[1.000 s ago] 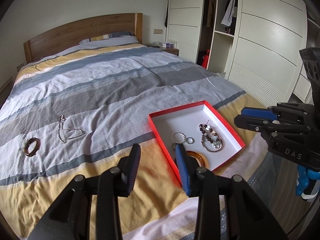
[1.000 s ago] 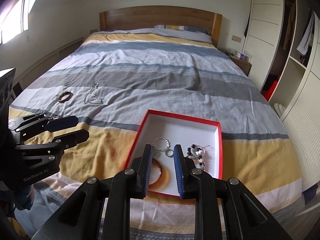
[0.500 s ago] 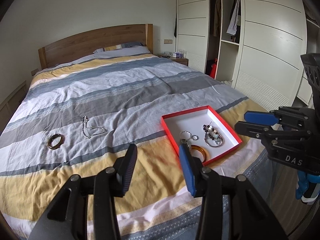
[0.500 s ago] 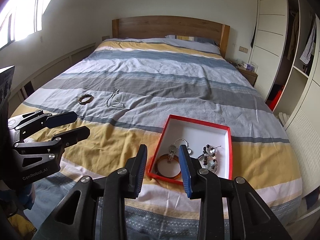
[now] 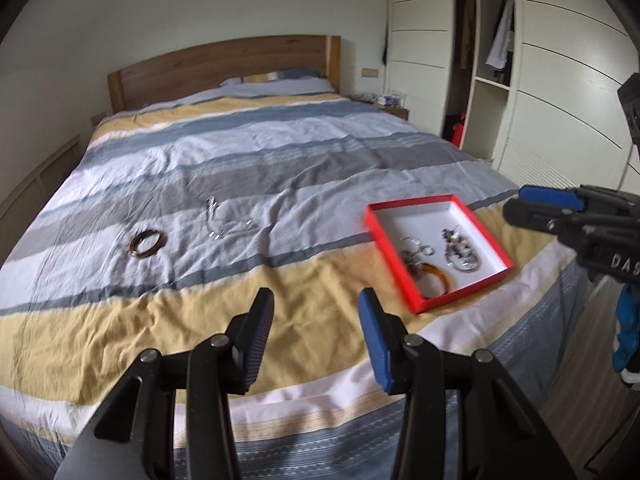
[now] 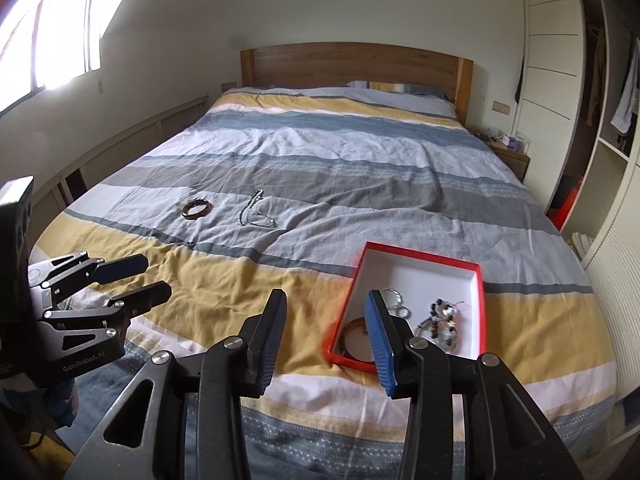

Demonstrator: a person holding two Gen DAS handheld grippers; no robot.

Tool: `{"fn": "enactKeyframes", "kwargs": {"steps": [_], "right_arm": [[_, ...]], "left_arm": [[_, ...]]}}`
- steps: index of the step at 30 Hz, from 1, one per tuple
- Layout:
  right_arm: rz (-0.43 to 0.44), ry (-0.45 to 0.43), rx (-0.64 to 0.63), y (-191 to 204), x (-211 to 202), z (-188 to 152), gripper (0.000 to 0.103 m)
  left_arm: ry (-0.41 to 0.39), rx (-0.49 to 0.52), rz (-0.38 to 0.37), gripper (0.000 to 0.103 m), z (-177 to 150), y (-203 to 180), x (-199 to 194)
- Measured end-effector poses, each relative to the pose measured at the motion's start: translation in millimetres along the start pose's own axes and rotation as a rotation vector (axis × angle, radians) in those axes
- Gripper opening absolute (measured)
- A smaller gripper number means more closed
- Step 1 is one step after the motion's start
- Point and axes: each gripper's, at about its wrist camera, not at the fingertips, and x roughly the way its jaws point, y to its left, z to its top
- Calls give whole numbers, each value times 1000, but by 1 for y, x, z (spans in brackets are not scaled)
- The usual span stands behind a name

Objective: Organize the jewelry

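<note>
A red box (image 5: 492, 240) (image 6: 478, 280) with a white inside sits near the bed's foot and holds an amber bangle (image 5: 438, 278), a silver ring piece (image 6: 394, 298) and a beaded piece (image 5: 458, 250) (image 6: 442, 318). A dark brown bangle (image 5: 147, 242) (image 6: 196, 209) and a silver chain necklace (image 5: 224, 222) (image 6: 256, 214) lie loose on the striped duvet to the left. My left gripper (image 5: 316, 334) (image 6: 128, 282) is open and empty above the bed's foot. My right gripper (image 6: 326, 338) (image 5: 536, 208) is open and empty, near the box's front left corner.
The bed (image 6: 320, 152) has a wooden headboard (image 6: 356, 64). White wardrobes (image 5: 560, 80) with an open shelf section stand at the right. A bedside table (image 6: 510, 154) stands by the headboard. A window (image 6: 52, 32) is at the left.
Both grippers have pulled back and up from the box, so more of the bed shows. The left view has turned leftward. The jewelry has not moved.
</note>
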Motion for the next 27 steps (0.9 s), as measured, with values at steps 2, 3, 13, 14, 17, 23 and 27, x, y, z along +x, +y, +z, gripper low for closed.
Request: {"fn": "enactKeyframes", "kwargs": {"steps": [2, 3, 13, 14, 17, 23, 27], "right_arm": [[19, 24, -16, 8, 21, 8, 40], [27, 32, -23, 11, 30, 12, 40], [136, 136, -67, 57, 162, 61, 56], [145, 145, -67, 60, 177, 66, 58], [178, 173, -73, 73, 226, 83, 70], [230, 223, -122, 110, 316, 110, 72], [256, 245, -152, 134, 363, 119, 72]], "left_arm": [[19, -28, 20, 42, -4, 23, 11], [28, -40, 29, 42, -6, 35, 17], [115, -136, 108, 42, 7, 167, 103], [119, -139, 114, 42, 12, 180, 114], [131, -152, 113, 42, 26, 212, 143], [161, -136, 118, 44, 49, 247, 203], [186, -138, 105, 44, 52, 260, 236]]}}
